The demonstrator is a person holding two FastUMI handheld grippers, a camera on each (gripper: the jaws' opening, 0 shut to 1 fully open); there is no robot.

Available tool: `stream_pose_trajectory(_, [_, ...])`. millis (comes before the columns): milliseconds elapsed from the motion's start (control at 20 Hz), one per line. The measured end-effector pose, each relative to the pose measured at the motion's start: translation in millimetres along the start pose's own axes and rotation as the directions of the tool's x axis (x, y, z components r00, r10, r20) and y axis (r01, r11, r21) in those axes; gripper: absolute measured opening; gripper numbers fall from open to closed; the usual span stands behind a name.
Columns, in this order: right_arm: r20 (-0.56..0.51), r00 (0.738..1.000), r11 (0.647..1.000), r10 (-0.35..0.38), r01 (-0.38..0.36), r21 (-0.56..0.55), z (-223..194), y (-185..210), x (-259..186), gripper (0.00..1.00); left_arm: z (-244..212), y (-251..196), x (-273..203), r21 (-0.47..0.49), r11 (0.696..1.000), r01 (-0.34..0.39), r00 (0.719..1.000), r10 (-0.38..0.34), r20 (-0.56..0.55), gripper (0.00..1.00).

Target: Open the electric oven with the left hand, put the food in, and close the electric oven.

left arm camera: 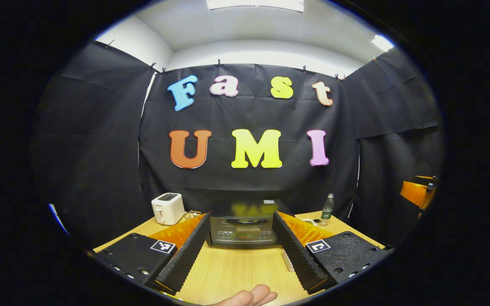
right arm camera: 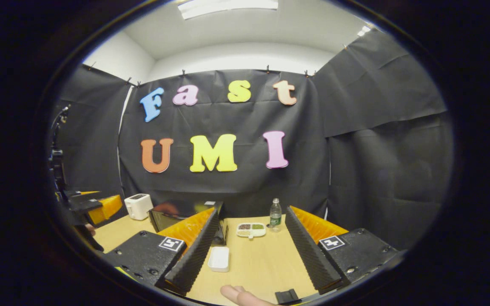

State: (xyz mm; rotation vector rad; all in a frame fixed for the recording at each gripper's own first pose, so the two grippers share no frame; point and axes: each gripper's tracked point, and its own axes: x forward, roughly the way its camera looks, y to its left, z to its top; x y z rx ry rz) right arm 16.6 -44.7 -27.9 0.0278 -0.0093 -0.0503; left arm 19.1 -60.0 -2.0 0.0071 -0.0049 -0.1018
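The black electric oven (left arm camera: 243, 227) stands on the wooden table (left arm camera: 236, 272) straight ahead of my left gripper (left arm camera: 240, 250), its glass door shut and the handle across the top. My left gripper is open and some way short of the oven. In the right gripper view the oven (right arm camera: 172, 214) is to the left, partly behind a finger. A white divided dish of food (right arm camera: 251, 229) lies ahead of my open right gripper (right arm camera: 249, 250), which holds nothing. A small white tray (right arm camera: 219, 258) lies nearer, by the left finger.
A white toaster (left arm camera: 167, 208) stands left of the oven and a plastic bottle (left arm camera: 326, 209) stands right of it. A person's fingertip (left arm camera: 249, 297) shows at the bottom edge. The bottle (right arm camera: 275, 214) is just behind the food dish. A small black object (right arm camera: 287, 295) lies at the table's near edge.
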Motion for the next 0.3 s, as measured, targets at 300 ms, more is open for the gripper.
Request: stream_pose_trajectory(300, [0.016,1.000,1.000,-0.013,0.012,0.014,-2.9,-9.7,-17.6,1.00,5.3,-2.9,-47.1,0.026,1.000,-0.001,1.000,0.000,0.030,0.96])
